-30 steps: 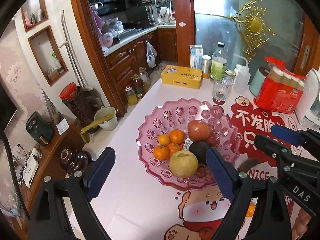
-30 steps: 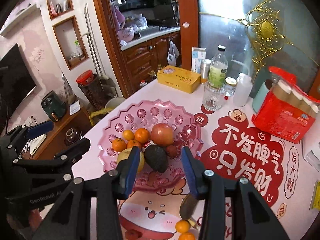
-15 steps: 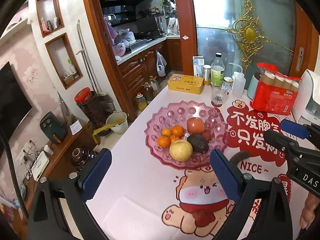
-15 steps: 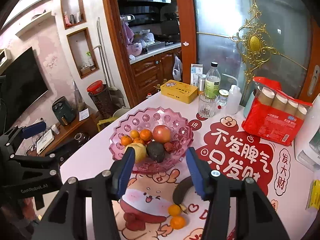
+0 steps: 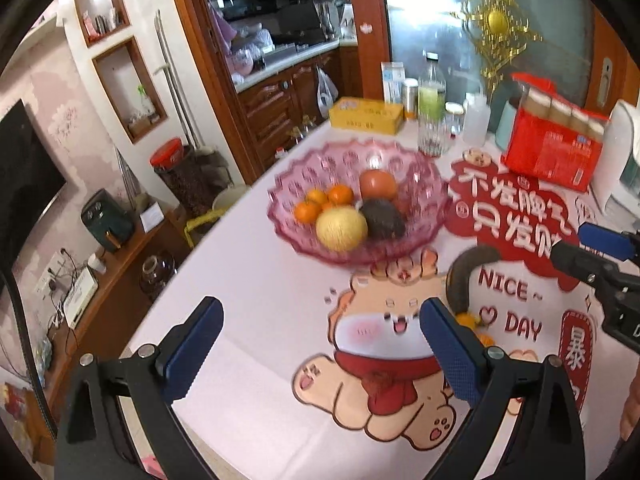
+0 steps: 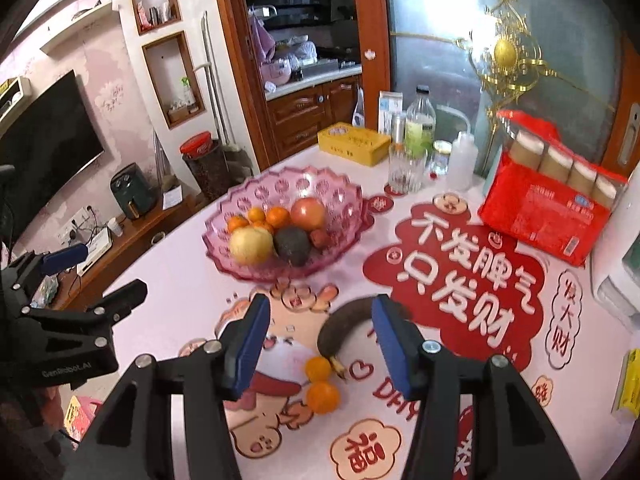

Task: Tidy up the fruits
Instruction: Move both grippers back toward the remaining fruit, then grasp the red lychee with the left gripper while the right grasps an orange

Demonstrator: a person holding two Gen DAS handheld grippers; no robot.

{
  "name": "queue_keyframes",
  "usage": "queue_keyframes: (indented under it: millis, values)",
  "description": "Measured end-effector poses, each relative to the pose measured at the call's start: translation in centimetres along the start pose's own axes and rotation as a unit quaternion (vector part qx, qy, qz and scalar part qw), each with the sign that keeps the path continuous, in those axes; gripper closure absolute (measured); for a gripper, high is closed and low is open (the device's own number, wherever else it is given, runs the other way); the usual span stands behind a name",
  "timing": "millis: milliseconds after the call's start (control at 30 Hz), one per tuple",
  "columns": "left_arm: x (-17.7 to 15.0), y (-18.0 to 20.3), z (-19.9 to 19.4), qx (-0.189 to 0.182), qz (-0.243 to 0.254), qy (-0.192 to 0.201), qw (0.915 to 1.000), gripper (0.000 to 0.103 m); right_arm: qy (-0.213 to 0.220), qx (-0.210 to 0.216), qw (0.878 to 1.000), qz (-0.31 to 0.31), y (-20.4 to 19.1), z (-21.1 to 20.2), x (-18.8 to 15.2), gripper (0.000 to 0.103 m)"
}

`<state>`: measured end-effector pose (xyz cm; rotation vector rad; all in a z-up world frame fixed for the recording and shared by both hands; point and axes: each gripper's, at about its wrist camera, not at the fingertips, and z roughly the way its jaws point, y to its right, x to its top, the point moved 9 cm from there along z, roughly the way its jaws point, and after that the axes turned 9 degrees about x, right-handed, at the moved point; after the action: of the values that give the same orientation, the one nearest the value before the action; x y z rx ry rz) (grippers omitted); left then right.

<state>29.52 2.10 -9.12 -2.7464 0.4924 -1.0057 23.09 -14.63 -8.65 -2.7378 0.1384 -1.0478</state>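
- The right gripper (image 6: 318, 332) hangs over the printed tablecloth (image 6: 460, 288) with its blue pads partly spread and nothing pressed between them.
- A dark, overripe banana (image 6: 340, 330) lies on the cloth just ahead of and below those pads, seen in the gap between them. It curves like an arch: its long axis runs from the stem end, which points back toward the gripper, up and over to the tip, which sweeps off behind the right-hand pad.
- Two small oranges (image 6: 320, 384) sit side by side just nearer than the banana's stem (the closer one is a little larger), touching or nearly touching each other.
- The left gripper (image 5: 320, 344) stands wide apart, empty, over the cartoon bear print; the banana (image 5: 466, 276) shows just beyond its right-hand pad.
- The pink glass bowl (image 6: 340, 196) sits farther ahead of both tools, holding a yellow apple (image 6: 251, 245), an avocado (image 6: 292, 246), a red apple (image 6: 307, 213) and several small oranges (image 6: 260, 220).
- Beyond the bowl stand a yellow tin (image 6: 354, 143), a drinking glass (image 6: 406, 170) and a green-labelled bottle (image 6: 419, 124); a red package (image 6: 548, 212) lies to the far right.
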Motion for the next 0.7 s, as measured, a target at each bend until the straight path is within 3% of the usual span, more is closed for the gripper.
queue_keyframes:
  millis: [467,700]
  values:
    - [-8.6,4.3,7.6,-0.046,-0.025,-0.062,0.9967,0.005,-0.089,0.013,0.996,0.022,2.8,7.0,-9.3,0.049]
    - [-11.1,5.4,10.5,-0.057,-0.041,-0.092,0.9933,0.015,-0.124,0.025,0.991,0.033,3.3,10.0,-12.0,0.049]
